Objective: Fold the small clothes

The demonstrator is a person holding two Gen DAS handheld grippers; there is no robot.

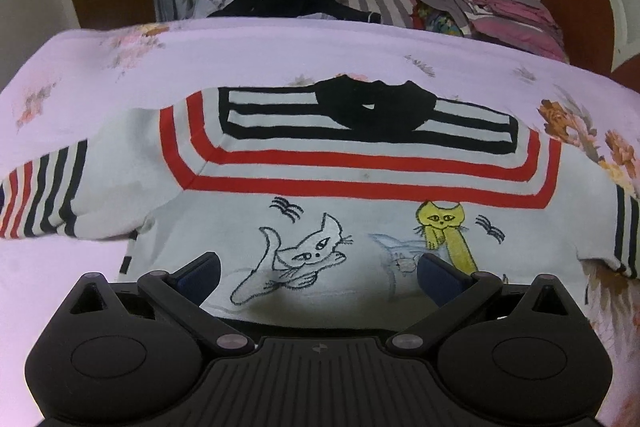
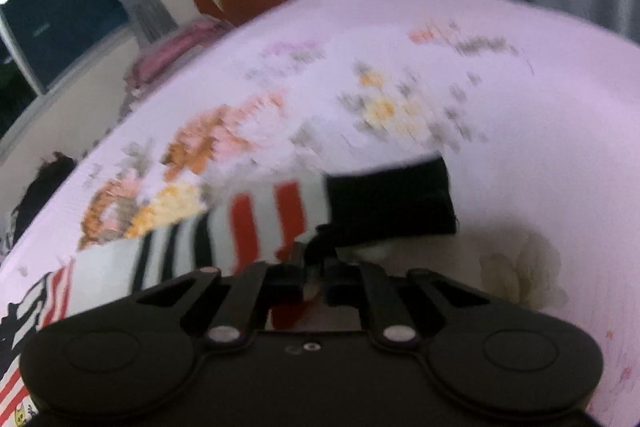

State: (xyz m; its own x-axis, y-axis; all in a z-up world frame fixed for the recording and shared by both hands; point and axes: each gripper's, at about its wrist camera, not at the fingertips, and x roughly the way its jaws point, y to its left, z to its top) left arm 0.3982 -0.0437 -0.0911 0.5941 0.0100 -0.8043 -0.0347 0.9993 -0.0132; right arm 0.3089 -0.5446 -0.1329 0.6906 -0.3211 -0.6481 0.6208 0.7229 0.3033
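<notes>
- Two grippers work over a child's knit sweater lying flat on a pale floral bedsheet, with bare sheet beyond its collar.
- Soft white knit, red and black stripes, cat drawings; collar points away, sleeves spread sideways.
- Left gripper hovers wide open above the hem, holding nothing.
- Right gripper is pinched closed on the striped sleeve near its black cuff.

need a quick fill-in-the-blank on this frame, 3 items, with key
1. The white striped sweater lies flat on the pink ____ bedsheet.
2. The right tool is ____ on the sweater's striped sleeve.
3. The left tool is ____, above a cat drawing.

Missing words: floral; shut; open
</notes>
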